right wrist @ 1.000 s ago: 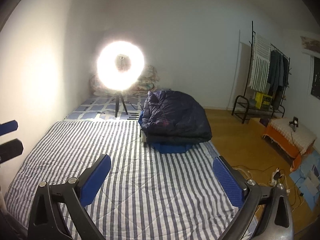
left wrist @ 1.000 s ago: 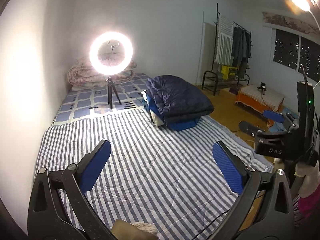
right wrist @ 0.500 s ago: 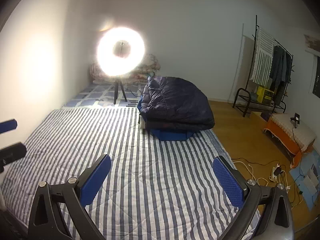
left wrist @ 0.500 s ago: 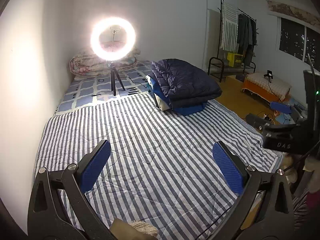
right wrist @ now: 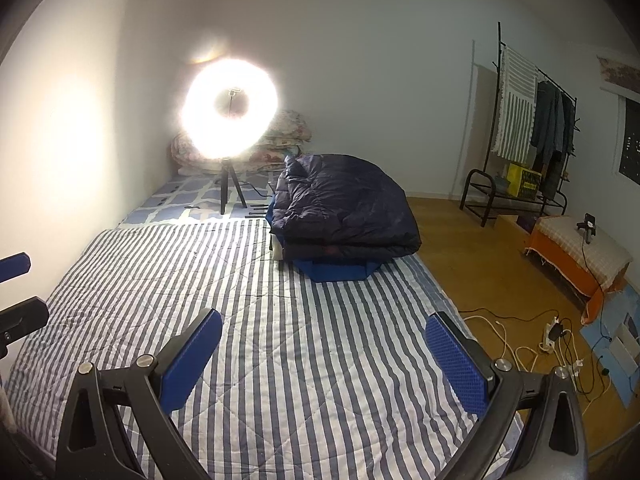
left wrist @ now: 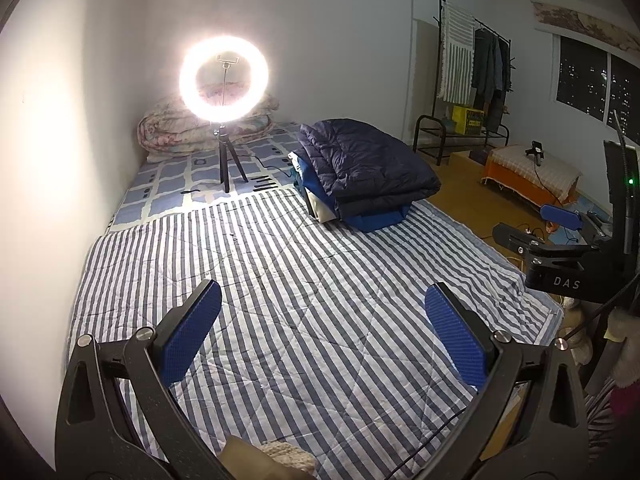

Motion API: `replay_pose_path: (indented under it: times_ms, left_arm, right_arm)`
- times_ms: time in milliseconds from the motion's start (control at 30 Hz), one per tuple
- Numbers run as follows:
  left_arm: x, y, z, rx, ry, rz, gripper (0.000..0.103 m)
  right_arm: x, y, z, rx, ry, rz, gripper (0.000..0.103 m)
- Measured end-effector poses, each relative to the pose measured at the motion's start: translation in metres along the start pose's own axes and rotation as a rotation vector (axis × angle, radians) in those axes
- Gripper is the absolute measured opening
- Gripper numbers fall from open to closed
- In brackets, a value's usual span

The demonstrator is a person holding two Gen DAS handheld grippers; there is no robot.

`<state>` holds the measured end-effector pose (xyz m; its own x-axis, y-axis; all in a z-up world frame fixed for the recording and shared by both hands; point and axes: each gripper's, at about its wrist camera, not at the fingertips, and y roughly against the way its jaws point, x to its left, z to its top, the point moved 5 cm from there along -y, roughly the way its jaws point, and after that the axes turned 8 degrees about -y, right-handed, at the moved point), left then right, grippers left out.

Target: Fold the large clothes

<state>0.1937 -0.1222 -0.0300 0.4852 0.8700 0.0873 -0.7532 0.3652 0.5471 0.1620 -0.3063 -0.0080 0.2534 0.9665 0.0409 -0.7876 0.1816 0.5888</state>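
Both the left gripper [left wrist: 323,334] and right gripper [right wrist: 324,354] hover spread wide and empty above the blue-and-white striped quilt [left wrist: 304,300], presumably kept clear as a folding surface, while the folded navy puffer coat [right wrist: 340,204] tops a pile at its far edge.

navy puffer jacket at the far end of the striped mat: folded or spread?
Folded. The dark navy quilted puffer jacket sits doubled into a thick stack on blue fabric, layered edges visible in both views.
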Motion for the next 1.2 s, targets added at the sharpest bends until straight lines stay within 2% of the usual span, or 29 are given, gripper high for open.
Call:
replay_pose_path:
  times_ms: [1200]
  left_arm:
    - [-0.005,0.011,0.007,-0.018,-0.018,0.040,0.103]
  right_arm:
    - [0.004,0.001,0.000,-0.001,0.007,0.001,0.103]
